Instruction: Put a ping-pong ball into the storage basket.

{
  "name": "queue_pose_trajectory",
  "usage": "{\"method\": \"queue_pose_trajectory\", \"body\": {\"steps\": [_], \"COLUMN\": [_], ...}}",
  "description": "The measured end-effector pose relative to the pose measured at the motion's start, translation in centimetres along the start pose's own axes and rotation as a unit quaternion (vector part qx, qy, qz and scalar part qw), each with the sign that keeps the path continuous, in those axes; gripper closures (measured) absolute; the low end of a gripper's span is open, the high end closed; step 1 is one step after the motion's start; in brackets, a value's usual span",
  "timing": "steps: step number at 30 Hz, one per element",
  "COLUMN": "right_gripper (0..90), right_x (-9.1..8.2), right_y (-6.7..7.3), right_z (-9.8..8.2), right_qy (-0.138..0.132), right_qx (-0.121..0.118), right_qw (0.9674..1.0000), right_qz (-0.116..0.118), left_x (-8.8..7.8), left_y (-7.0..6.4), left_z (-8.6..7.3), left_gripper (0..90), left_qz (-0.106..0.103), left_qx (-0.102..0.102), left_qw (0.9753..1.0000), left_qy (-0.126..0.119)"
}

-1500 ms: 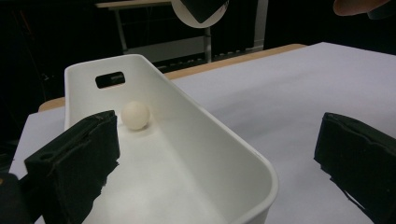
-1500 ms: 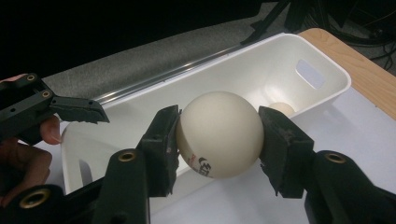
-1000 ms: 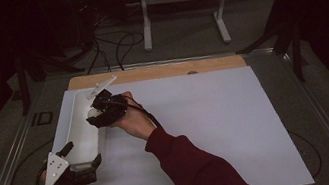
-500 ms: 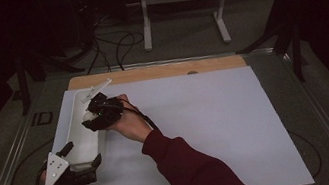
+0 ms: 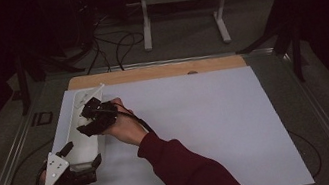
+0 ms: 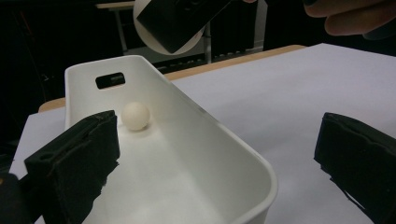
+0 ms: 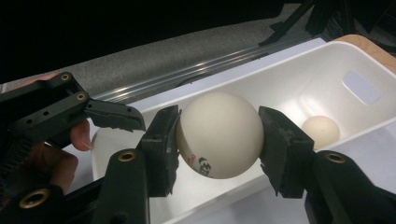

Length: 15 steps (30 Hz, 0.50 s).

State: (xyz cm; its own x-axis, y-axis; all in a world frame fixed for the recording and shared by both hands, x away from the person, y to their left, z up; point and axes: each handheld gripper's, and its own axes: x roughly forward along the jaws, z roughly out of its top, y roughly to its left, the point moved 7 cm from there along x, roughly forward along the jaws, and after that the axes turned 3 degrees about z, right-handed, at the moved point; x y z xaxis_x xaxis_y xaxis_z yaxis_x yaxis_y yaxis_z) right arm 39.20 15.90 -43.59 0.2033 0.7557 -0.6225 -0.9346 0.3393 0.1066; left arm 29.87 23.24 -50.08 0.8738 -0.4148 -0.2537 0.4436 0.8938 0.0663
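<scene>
Your right gripper (image 7: 219, 140) is clamped on a white ball (image 7: 219, 134), held above the white bin (image 7: 289, 88) at the table's (image 5: 199, 132) left edge. The ball carries a black printed mark low on its side, partly cut off by the jaw and unreadable. A second ball (image 6: 135, 115) lies inside the bin near its far end. Your left gripper (image 6: 219, 163) stands released, jaws wide astride the bin's near wall. Since a second ago the right gripper has shifted slightly toward the bin's far end.
</scene>
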Motion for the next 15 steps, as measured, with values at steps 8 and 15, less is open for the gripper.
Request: {"method": "queue_pose_trajectory", "body": {"steps": [8,15], "right_gripper": [31.1,10.4], "right_x": [0.67,0.37], "right_y": [0.84,0.35], "right_z": [0.31,0.42], "right_qy": [-0.003,-0.009], "right_qx": [0.0,0.012], "right_qw": [0.9998,0.9999], "right_qz": [0.019,0.004], "left_x": [-0.05,-0.02], "left_y": [0.02,0.04], "left_z": [0.01,0.0], "left_gripper": [0.9,0.9], "left_qz": [0.0,-0.001], "left_qx": [-0.001,-0.001], "left_qw": [1.0,1.0], "left_qy": [0.0,-0.001]}}
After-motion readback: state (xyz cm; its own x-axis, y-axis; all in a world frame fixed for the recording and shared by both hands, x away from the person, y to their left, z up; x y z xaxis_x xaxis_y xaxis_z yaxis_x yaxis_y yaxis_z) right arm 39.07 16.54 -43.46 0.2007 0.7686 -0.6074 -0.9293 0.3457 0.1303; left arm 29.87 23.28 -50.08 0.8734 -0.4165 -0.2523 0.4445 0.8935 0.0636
